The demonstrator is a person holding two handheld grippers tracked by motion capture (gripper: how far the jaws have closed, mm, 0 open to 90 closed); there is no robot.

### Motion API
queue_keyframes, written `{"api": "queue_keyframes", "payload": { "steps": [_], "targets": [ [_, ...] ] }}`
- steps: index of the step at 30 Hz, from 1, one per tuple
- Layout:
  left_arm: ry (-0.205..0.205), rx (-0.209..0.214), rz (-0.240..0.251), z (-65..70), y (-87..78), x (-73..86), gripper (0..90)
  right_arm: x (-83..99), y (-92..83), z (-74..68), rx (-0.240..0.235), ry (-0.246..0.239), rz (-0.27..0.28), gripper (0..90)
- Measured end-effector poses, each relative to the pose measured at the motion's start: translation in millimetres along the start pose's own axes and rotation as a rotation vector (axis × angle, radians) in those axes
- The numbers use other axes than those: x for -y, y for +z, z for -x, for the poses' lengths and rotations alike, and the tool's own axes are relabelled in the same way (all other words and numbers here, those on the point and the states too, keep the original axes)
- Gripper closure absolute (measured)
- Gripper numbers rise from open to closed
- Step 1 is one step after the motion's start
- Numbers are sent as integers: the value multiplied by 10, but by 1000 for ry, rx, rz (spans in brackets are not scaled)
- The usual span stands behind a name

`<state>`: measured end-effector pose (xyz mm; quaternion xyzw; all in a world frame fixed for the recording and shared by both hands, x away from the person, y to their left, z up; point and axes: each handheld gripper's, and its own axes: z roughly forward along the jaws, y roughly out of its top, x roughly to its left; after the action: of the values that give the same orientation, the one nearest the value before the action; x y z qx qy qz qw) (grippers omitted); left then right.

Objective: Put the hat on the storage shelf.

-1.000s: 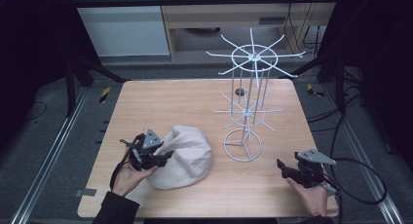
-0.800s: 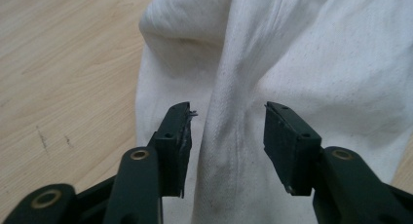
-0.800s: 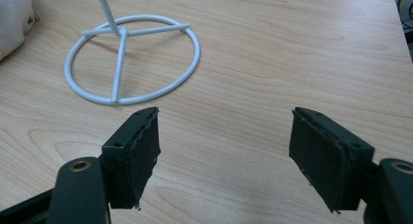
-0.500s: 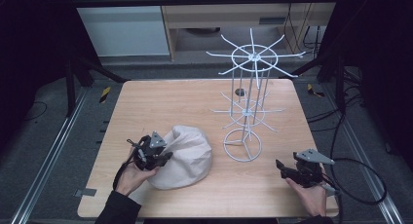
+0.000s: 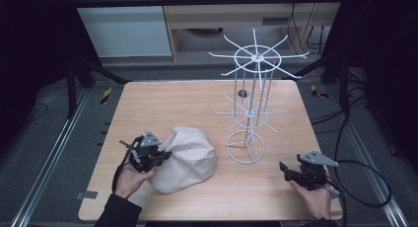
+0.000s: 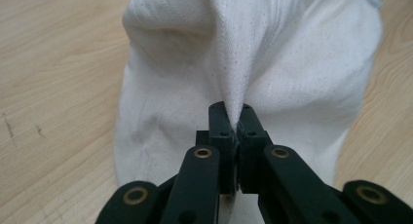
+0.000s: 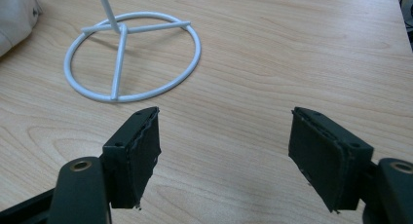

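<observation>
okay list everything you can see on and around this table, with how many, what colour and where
Cloth hat: one, off-white, near left of table, a fold pinched.
Wire rack: one, white, two tiers of arms, ring base right of the hat.
Table: one, light wood.
Left gripper: one, black, jaws just closed on a fold of the hat.
Right gripper: one, black, jaws open over bare table near the rack's base.
Hands: two, at the near edge.

Dark room, grey floor, wooden cabinet
</observation>
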<state>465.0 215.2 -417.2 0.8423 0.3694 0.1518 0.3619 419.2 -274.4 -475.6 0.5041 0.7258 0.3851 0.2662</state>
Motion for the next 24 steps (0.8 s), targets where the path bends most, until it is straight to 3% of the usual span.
{"api": "queue_keyframes", "payload": {
  "steps": [3,4,5,7,8,9,14,24],
  "targets": [
    [0,2,39,8,-64,-13,879,1,-1,3,0,-1,0,272],
    [0,0,79,24,-133,-33,879,2,1,5,0,-1,0,272],
    [0,0,79,24,-133,-33,879,3,0,5,0,-1,-1,272],
    [-2,-3,122,40,-204,-54,879,3,0,4,1,-2,0,272],
    [-8,-6,168,52,-274,-68,880,3,0,4,1,-2,0,272],
    [-8,-6,168,52,-274,-68,880,3,0,4,1,-2,0,272],
    [-33,-31,289,87,-440,-86,879,3,0,3,2,-3,0,271],
    [-93,-56,428,51,-681,-79,879,4,-1,7,2,-4,1,272]
  ]
}}
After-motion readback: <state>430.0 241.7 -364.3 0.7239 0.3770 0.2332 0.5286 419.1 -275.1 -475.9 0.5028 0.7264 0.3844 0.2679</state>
